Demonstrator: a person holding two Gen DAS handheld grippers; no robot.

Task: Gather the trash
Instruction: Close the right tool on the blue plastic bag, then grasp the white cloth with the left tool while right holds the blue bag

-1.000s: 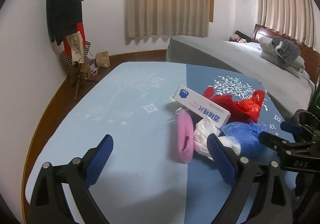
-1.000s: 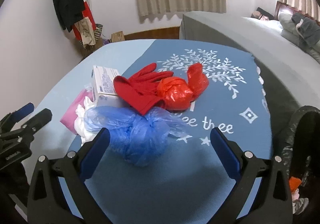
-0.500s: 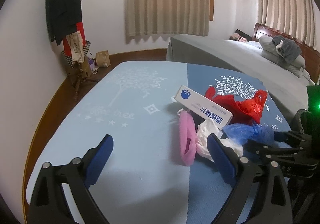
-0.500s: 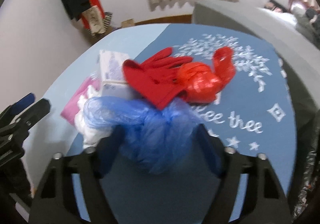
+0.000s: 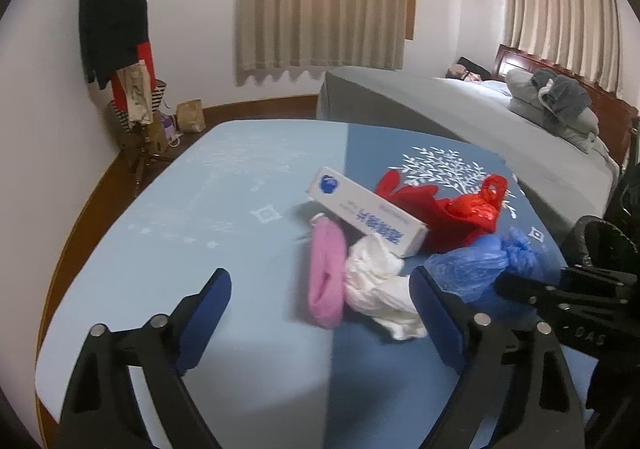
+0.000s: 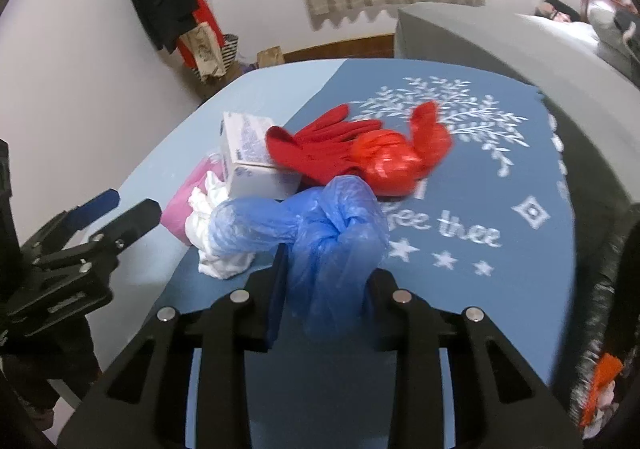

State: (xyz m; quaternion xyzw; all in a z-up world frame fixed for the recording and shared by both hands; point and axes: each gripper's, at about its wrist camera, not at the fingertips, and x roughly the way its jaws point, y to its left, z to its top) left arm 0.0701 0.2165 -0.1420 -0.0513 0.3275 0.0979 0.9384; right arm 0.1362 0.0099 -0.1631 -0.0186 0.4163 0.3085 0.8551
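Partly, closing right gripper (image 6: 324, 289) hides blue bag (image 6: 320, 221).

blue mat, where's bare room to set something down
Free: the light-blue half of the mat left of the pink item, and the dark-blue printed part right of the red bag. Crowded: the middle, around the white box and blue bag.

dim indoor light | soft shadows | fisheye edge warp | right view slightly blurred

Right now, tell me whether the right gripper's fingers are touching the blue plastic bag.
Touching. The right wrist view shows the closing right gripper with its fingers pressed into the bunched blue plastic bag.
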